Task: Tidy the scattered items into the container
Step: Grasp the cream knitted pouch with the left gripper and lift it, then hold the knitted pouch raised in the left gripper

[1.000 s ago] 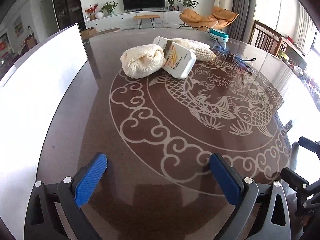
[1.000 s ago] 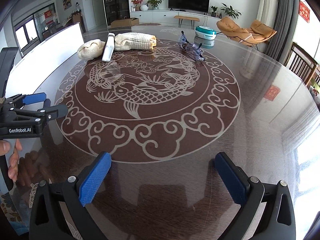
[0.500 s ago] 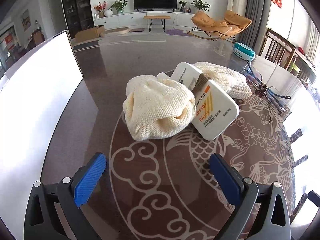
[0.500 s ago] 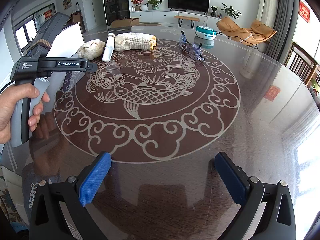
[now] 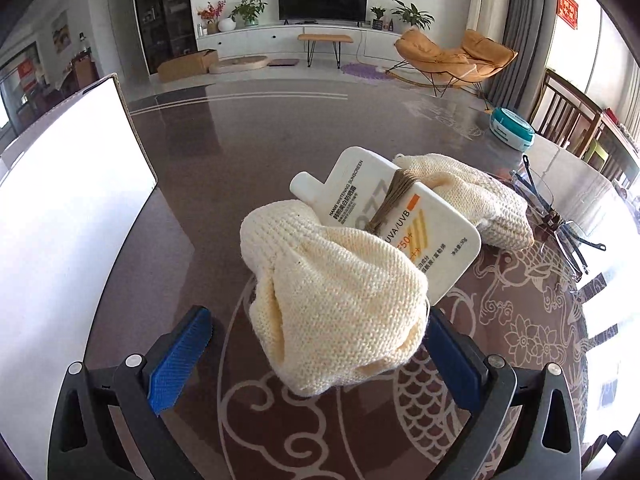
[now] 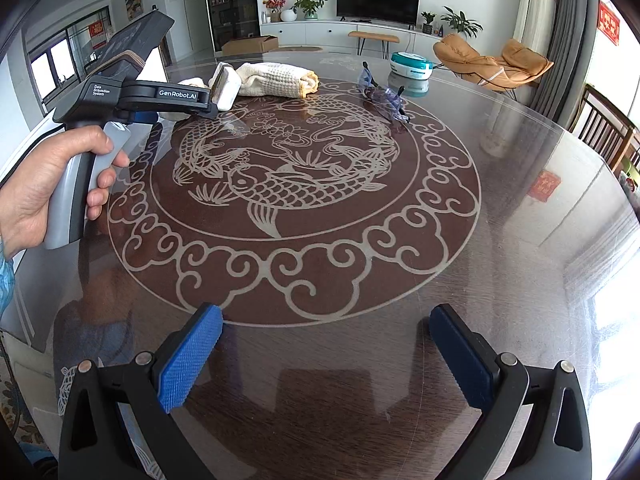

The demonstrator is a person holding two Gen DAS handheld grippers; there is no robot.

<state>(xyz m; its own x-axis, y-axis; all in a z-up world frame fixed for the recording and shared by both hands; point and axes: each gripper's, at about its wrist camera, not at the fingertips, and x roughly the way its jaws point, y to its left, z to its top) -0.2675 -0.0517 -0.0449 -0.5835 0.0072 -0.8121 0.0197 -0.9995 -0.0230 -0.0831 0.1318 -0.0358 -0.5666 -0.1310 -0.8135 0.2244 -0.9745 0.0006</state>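
left gripper (image 5: 316,356) spread wide around the cream knit bundle (image 5: 336,300) at frame centre, possibly touching; right gripper (image 6: 326,354) wide, empty, lower frame.

My left tongs (image 5: 316,344) have black arms, bright blue bumpy pads (image 5: 180,360) and small silver screws. My right tongs (image 6: 326,360) look just the same. From the right camera, the left tongs have a grey handle below a black top with white words, "GenRobot.AI". Under my left hand (image 6: 44,188) peeks a blue patterned sleeve (image 6: 5,284).
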